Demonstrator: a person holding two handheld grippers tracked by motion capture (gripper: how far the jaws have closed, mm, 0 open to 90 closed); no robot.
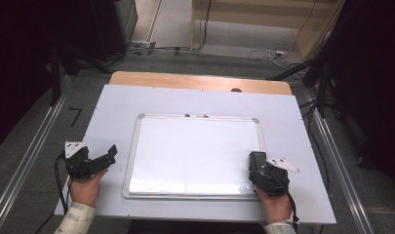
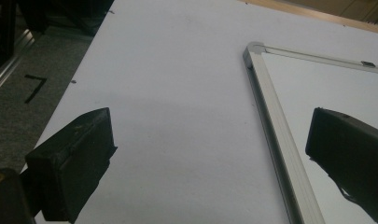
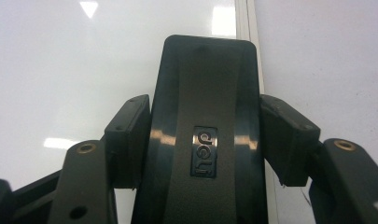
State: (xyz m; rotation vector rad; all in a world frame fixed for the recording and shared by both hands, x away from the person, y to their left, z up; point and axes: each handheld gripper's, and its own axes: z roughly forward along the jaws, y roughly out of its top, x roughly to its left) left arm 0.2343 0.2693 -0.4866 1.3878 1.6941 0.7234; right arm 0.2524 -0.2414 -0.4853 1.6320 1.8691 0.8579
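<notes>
A white-surfaced whiteboard (image 1: 195, 151) with a silver frame lies flat in the middle of the white-covered table (image 1: 112, 107). My right gripper (image 1: 258, 168) rests over the board's near right corner, shut on a black board eraser (image 1: 257, 159). In the right gripper view the eraser (image 3: 205, 70) stands between both pads (image 3: 130, 121), above the board's right frame edge. My left gripper (image 1: 110, 153) sits just left of the board, open. In the left gripper view its jaws (image 2: 212, 126) stand wide apart, straddling the board's left frame (image 2: 270, 112), with nothing between them.
The table's wooden back edge (image 1: 200, 80) shows beyond the white cover. Metal rails (image 1: 34, 146) run along both sides of the table. Cables (image 1: 273, 52) lie on the floor behind, and a black tape mark (image 1: 75, 115) is on the floor at left.
</notes>
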